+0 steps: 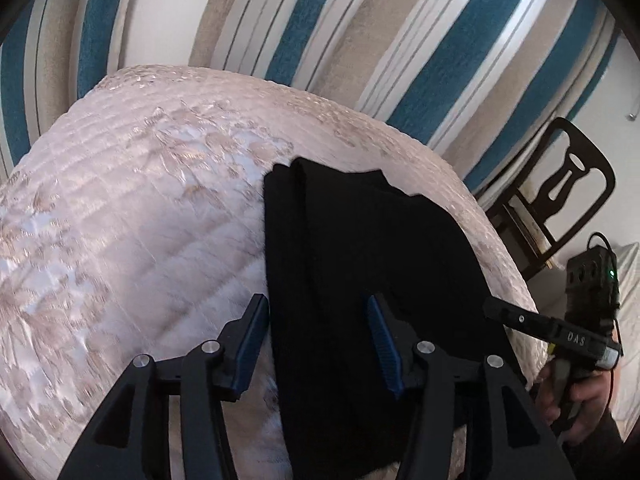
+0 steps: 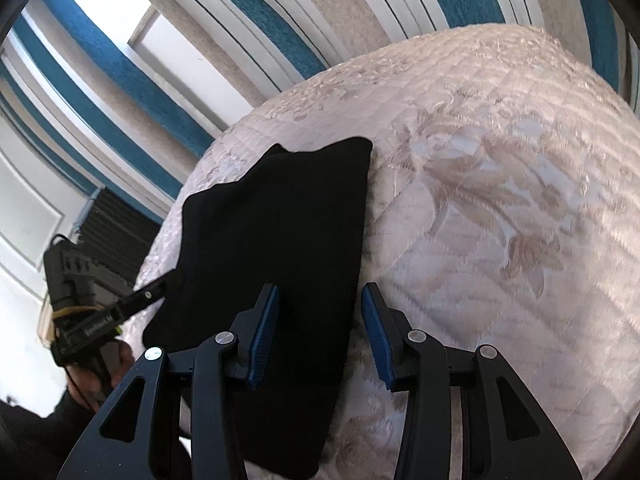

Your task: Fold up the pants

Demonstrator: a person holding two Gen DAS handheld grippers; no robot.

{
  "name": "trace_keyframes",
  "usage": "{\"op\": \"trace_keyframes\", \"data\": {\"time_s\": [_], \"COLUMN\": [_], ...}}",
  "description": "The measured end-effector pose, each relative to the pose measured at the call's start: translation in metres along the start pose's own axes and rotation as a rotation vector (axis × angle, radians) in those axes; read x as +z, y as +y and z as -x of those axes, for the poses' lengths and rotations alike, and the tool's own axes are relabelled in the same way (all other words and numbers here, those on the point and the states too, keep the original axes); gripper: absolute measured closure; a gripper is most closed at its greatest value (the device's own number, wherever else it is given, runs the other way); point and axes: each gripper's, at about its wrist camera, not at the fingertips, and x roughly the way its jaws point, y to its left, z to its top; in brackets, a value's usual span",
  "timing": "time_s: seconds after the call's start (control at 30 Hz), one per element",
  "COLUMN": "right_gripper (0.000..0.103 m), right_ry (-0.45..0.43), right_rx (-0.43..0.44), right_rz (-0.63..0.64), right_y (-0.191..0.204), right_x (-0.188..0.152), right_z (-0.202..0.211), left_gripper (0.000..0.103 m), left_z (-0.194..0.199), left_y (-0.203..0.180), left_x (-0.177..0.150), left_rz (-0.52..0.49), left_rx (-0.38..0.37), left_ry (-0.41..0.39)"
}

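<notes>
The bed [image 1: 120, 220], covered in a pale quilted floral spread, is filling most of both views, with a blue, beige and white striped wall [image 1: 400, 40] rising behind it and a dark chair [image 1: 560, 200] standing off its far side edge in the left wrist view.

The black pants [image 1: 360, 240] are lying flat on the bed as a long, narrow, layered strip, running from the near edge toward the middle. The stepped outline at the far end suggests the legs are already stacked one on the other, so the lengthwise fold is looking done. What seems to be remaining is folding the strip across its length, probably more than once, into a compact bundle.

The left claw [image 1: 320, 320] is hovering over the near part of the pants with its jaws standing wide apart; the strip's left edge is lying below the gap, and the blue pads are pressing on nothing. The right claw [image 2: 320, 316] is hanging above the opposite long edge of the pants [image 2: 280, 220], jaws likewise apart and gripping nothing, one pad over cloth and the other over the bare spread. Each view is catching the other claw, gripped by a hand [image 2: 100, 368] beside the bed's edge.
</notes>
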Motion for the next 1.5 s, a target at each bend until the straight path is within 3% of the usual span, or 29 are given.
{"op": "trace_keyframes", "data": {"time_s": [0.1, 0.37, 0.6, 0.87, 1.03, 1.2, 1.5], "right_gripper": [0.060, 0.060, 0.064, 0.065, 0.084, 0.086, 0.086], "right_ry": [0.009, 0.022, 0.023, 0.035, 0.021, -0.013, -0.040], "right_rx": [0.045, 0.069, 0.050, 0.008, -0.024, -0.031, 0.010], "right_rz": [-0.011, -0.026, -0.015, -0.004, -0.004, 0.028, 0.086], "right_y": [-0.001, -0.001, 0.005, 0.010, 0.016, 0.033, 0.064], "right_x": [-0.005, 0.014, 0.008, 0.016, 0.017, 0.020, 0.030], "right_z": [0.001, -0.018, -0.013, -0.022, -0.018, -0.005, 0.003], "left_gripper": [0.046, 0.041, 0.055, 0.061, 0.070, 0.077, 0.080], "left_z": [0.001, -0.019, -0.011, -0.013, -0.006, 0.005, 0.022], "left_y": [-0.005, -0.016, -0.020, -0.027, -0.033, -0.038, -0.037], "left_x": [-0.005, 0.014, 0.008, 0.012, 0.015, 0.018, 0.030], "left_rz": [-0.015, -0.065, -0.083, -0.112, -0.137, -0.151, -0.141], "left_rx": [0.009, 0.060, 0.089, 0.124, 0.138, 0.128, 0.111], "left_ry": [-0.007, 0.014, 0.014, 0.015, 0.005, -0.012, -0.039]}}
